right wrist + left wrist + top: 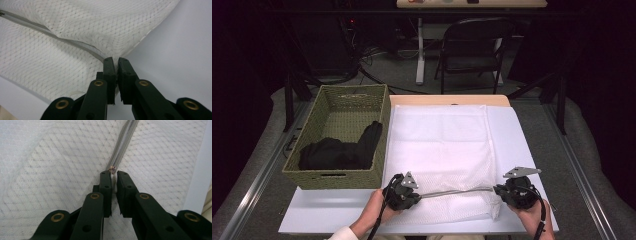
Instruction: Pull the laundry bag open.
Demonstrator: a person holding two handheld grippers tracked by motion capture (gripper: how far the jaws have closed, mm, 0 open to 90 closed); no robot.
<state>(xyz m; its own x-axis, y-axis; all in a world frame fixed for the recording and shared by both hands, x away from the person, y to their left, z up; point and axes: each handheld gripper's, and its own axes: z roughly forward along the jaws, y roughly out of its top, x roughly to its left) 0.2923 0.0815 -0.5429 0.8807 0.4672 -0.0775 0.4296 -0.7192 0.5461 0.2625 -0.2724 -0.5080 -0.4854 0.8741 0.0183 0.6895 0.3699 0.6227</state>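
Both ends of the zipper [457, 191] on the white mesh bag [442, 150], lying on the counter [512, 135], are pinched: apparently the pull by the left gripper [113, 173], the fabric corner by the right gripper [115, 60].

White table [512, 145]: mesh bag [442, 150], basket [337, 175]

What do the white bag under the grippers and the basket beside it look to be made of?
The white bag looks like thin synthetic mesh, probably polyester: a diamond-patterned open weave, matte and limp, with a grey zipper along one edge. The basket looks like woven straw or paper cord in dull olive green, with coarse braided walls; the exact fibre is unclear.
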